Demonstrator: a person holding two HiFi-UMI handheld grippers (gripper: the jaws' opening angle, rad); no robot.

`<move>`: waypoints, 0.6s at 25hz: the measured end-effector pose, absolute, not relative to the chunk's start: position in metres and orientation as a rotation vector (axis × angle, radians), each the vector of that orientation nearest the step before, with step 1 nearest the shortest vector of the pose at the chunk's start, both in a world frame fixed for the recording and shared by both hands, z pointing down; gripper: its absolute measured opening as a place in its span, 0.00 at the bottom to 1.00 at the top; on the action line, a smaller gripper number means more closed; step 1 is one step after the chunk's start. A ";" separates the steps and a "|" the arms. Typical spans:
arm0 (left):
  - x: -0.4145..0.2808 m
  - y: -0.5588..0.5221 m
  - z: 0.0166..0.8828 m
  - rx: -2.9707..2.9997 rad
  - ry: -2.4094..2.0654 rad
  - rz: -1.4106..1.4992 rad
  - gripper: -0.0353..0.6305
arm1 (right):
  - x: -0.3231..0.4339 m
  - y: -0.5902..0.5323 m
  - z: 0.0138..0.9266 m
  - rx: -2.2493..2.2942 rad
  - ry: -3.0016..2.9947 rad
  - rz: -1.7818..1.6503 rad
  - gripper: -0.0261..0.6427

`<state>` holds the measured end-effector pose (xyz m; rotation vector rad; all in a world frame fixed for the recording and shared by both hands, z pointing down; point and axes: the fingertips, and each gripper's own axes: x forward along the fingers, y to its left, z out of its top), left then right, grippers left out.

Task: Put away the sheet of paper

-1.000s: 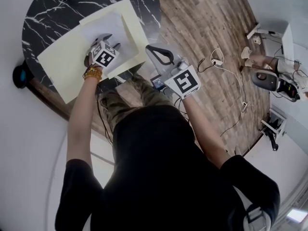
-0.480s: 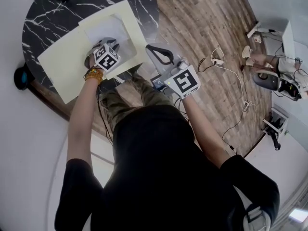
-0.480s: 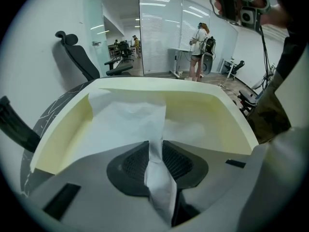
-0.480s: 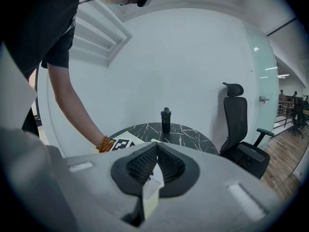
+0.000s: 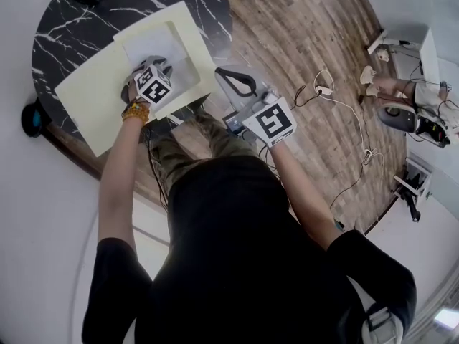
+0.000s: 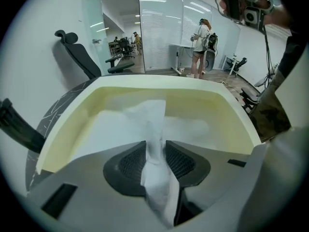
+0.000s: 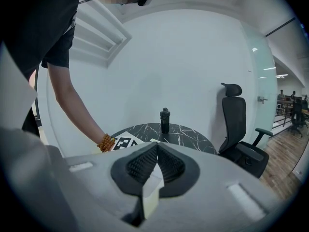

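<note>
Nearest, off the table's right edge, the right gripper [image 7: 155,150] has its jaws closed to the tips, with a pale yellow corner of the folder [image 5: 93,99] caught between them. To its left the left gripper [image 6: 155,152] points steeply down into the open folder. Its jaws have just been closing, and the pads now pinch a raised ridge of the sheet of paper [image 6: 150,114]. The white sheet lies inside the folder, which is spread on the round black marble table [image 5: 79,20]. A dark bottle [image 7: 165,120] stands at the table's far side. An office chair [image 7: 237,129] stands to the right, and cables [image 5: 337,99] trail over the wooden floor [image 5: 308,41].
</note>
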<state>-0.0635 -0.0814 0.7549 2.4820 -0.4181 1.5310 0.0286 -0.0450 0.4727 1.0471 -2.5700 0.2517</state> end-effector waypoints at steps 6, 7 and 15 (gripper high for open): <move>-0.065 -0.093 0.724 2.591 -0.506 1.476 0.37 | 0.034 -0.042 0.470 1.062 -2.566 0.246 0.04; -0.070 -0.091 0.719 2.609 -0.512 1.475 0.37 | 0.035 -0.043 0.471 1.064 -2.565 0.247 0.04; -0.111 -0.062 0.740 2.468 -0.505 1.483 0.36 | 0.045 -0.047 0.472 1.078 -2.555 0.248 0.04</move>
